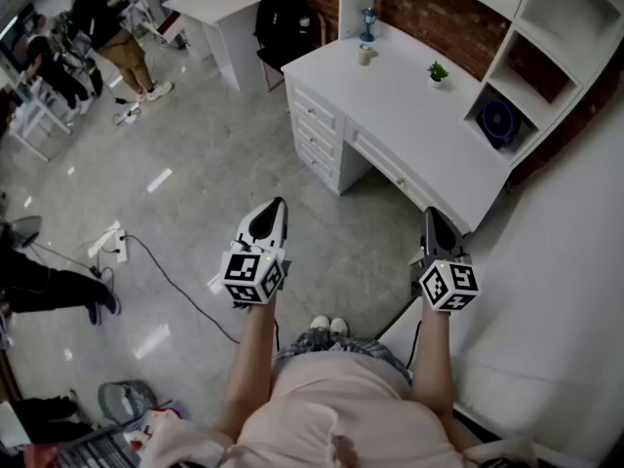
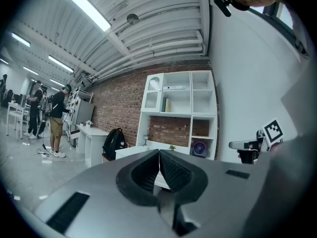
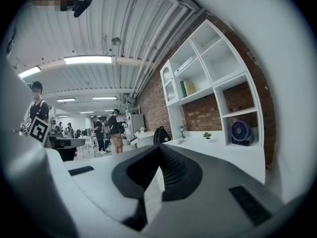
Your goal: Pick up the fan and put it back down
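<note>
A small purple fan (image 1: 498,122) stands in the lowest cubby of the white shelf unit, at the far right end of the white desk (image 1: 419,125). The left gripper view has the fan (image 2: 199,148) far off, and the right gripper view has the fan (image 3: 240,131) closer, on the right. My left gripper (image 1: 274,213) is held level over the floor, short of the desk, jaws shut and empty. My right gripper (image 1: 435,224) hovers just before the desk's near corner, also shut with nothing in it. The fingertips meet in both gripper views (image 2: 159,152) (image 3: 159,148).
A potted plant (image 1: 438,71), a cup (image 1: 365,55) and a small lantern (image 1: 368,22) stand on the desk. A black backpack (image 1: 290,18) sits behind the desk's far end. A power strip (image 1: 112,245) and cable lie on the floor to the left. People stand at the far left.
</note>
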`<state>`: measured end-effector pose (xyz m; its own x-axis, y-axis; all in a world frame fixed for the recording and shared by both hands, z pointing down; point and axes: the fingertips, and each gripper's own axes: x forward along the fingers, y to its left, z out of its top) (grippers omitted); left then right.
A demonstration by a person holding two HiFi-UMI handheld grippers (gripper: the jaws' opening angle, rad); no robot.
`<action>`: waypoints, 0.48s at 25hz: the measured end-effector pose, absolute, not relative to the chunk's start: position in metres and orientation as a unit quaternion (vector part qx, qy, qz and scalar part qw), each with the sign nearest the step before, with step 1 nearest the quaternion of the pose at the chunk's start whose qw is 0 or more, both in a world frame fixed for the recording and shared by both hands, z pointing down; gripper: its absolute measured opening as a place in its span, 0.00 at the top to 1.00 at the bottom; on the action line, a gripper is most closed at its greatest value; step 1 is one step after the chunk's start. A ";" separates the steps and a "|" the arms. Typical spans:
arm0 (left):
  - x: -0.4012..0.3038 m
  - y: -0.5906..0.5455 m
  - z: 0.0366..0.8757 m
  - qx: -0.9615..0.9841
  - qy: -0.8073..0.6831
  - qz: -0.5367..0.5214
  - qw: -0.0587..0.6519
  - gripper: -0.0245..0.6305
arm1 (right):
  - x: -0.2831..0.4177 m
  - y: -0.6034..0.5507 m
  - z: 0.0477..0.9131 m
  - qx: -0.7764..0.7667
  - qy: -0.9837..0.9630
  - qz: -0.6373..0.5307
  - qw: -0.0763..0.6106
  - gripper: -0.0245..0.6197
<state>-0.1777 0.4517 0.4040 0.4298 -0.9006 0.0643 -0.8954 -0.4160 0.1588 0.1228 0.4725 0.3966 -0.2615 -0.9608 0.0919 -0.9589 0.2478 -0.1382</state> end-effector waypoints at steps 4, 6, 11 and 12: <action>-0.175 0.451 0.407 0.842 -0.532 -0.015 0.089 0.92 | 0.122 0.471 0.398 -0.606 0.791 -0.084 0.005 0.94; -0.174 0.451 0.408 0.842 -0.532 -0.016 0.091 0.92 | 0.121 0.472 0.398 -0.605 0.792 -0.085 0.006 0.94; -0.176 0.452 0.410 0.841 -0.532 -0.016 0.094 0.92 | 0.115 0.473 0.398 -0.601 0.795 -0.075 -0.001 0.94; -0.176 0.452 0.411 0.841 -0.532 -0.016 0.096 0.92 | 0.115 0.472 0.398 -0.603 0.794 -0.076 0.001 0.94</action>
